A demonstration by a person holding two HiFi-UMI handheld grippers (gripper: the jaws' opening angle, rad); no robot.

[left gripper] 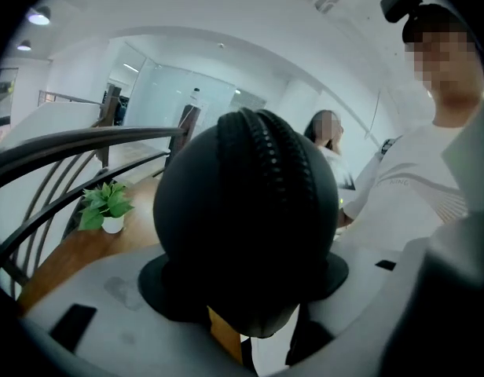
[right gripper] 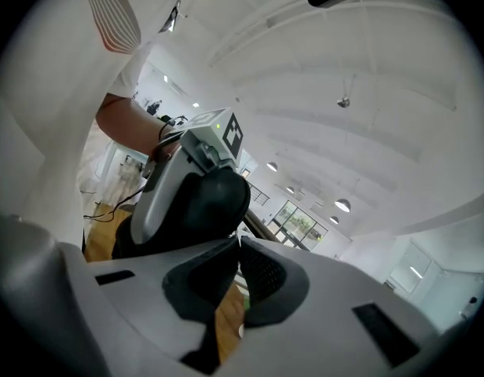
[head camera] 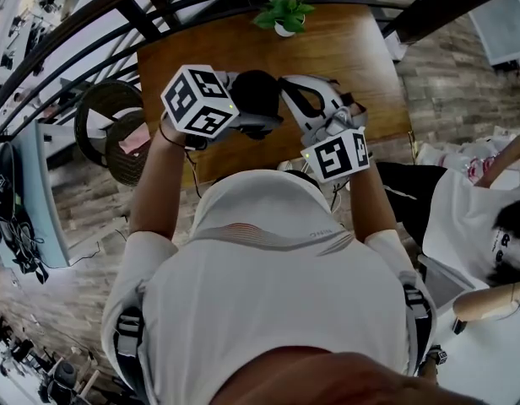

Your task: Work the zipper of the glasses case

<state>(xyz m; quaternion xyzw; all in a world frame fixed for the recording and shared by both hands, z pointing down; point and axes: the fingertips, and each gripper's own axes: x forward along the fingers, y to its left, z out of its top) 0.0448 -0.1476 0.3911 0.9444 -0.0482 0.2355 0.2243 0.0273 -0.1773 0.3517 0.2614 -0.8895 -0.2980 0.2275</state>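
Observation:
A rounded black glasses case (head camera: 256,91) is held up above the wooden table (head camera: 353,66), clamped between the pads of my left gripper (head camera: 258,121). In the left gripper view the case (left gripper: 242,218) fills the middle between the jaws of the left gripper (left gripper: 242,293), and its zipper (left gripper: 265,155) runs over the top toward the camera. My right gripper (head camera: 287,101) comes in from the right. Its jaws are pinched together right at the case's (right gripper: 207,199) edge, with a thin sliver of zipper pull at the tips of the right gripper (right gripper: 240,238). The pull is barely visible.
A small potted plant (head camera: 283,15) stands at the table's far edge, also seen from the left gripper (left gripper: 107,206). A black curved railing (head camera: 116,19) runs behind. A round chair (head camera: 116,133) is left of the table, and a seated person (head camera: 488,218) is at the right.

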